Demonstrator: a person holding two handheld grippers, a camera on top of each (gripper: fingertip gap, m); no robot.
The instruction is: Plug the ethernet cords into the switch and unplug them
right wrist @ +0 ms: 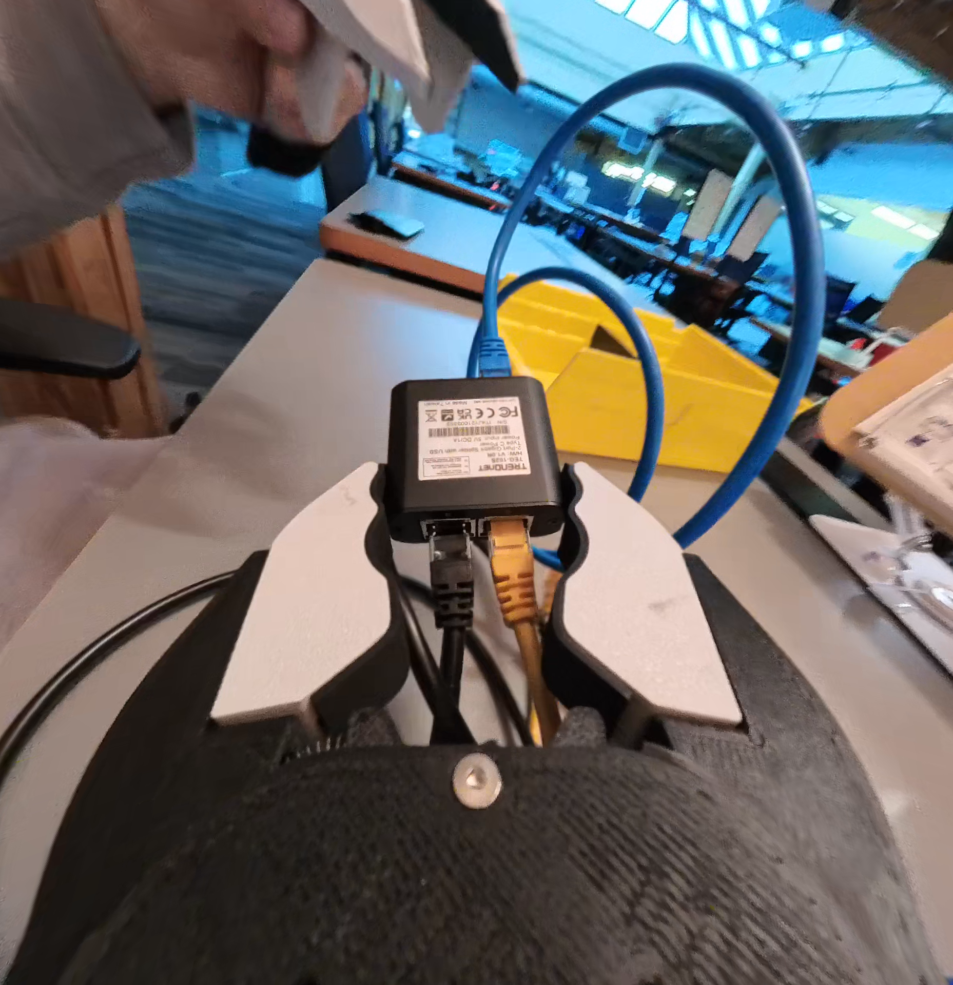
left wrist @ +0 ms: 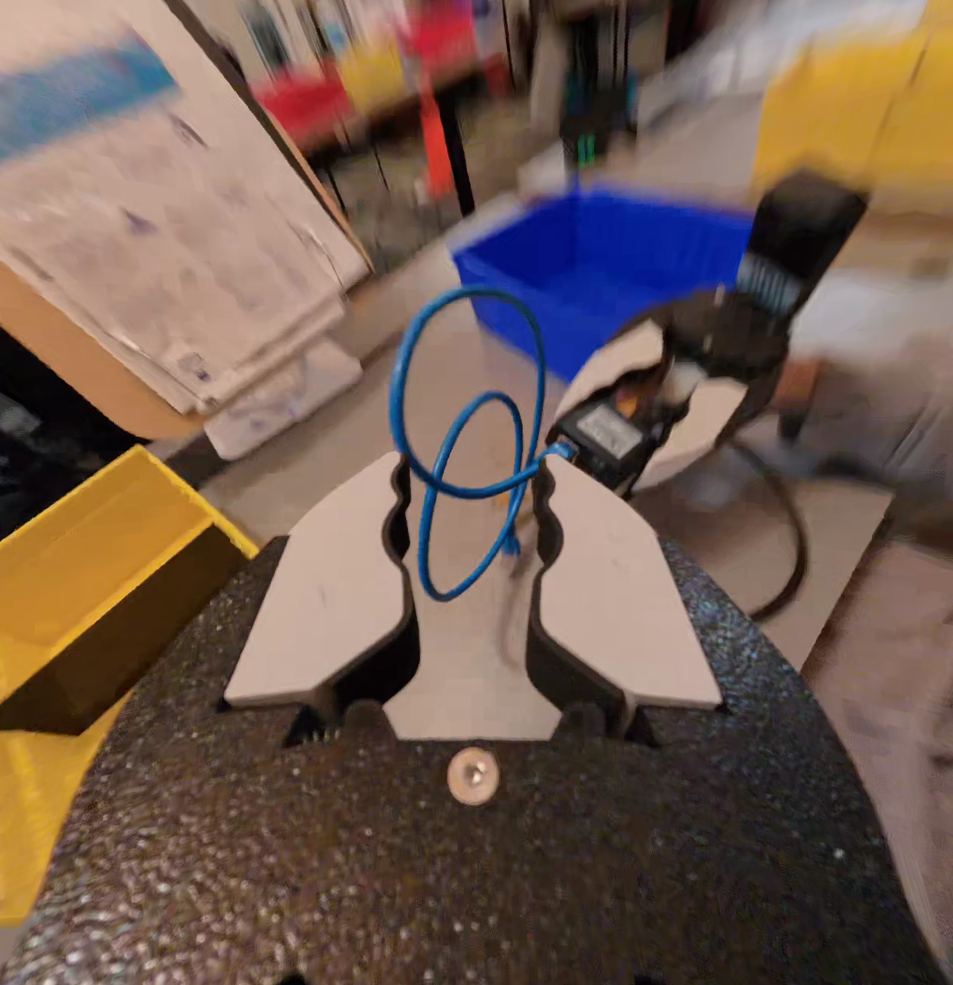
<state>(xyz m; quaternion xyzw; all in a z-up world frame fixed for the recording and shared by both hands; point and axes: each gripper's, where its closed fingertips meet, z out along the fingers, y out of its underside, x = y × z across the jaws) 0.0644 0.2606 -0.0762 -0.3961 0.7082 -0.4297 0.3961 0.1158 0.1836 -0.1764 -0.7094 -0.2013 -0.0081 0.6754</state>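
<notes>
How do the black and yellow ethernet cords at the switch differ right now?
Colour: the black cord has a black plug and boot, the yellow cord a mustard-yellow one.
Port: the black cord sits in the left port of the switch as the right wrist view shows it, the yellow cord in the right port.
Shared: both are plugged into the same face and run back between the right gripper fingers, which clamp the switch.

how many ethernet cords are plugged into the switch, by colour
blue ethernet cord: 1, on the far side of the switch
black ethernet cord: 1, near-side port
yellow ethernet cord: 1, near-side port
total: 3
</notes>
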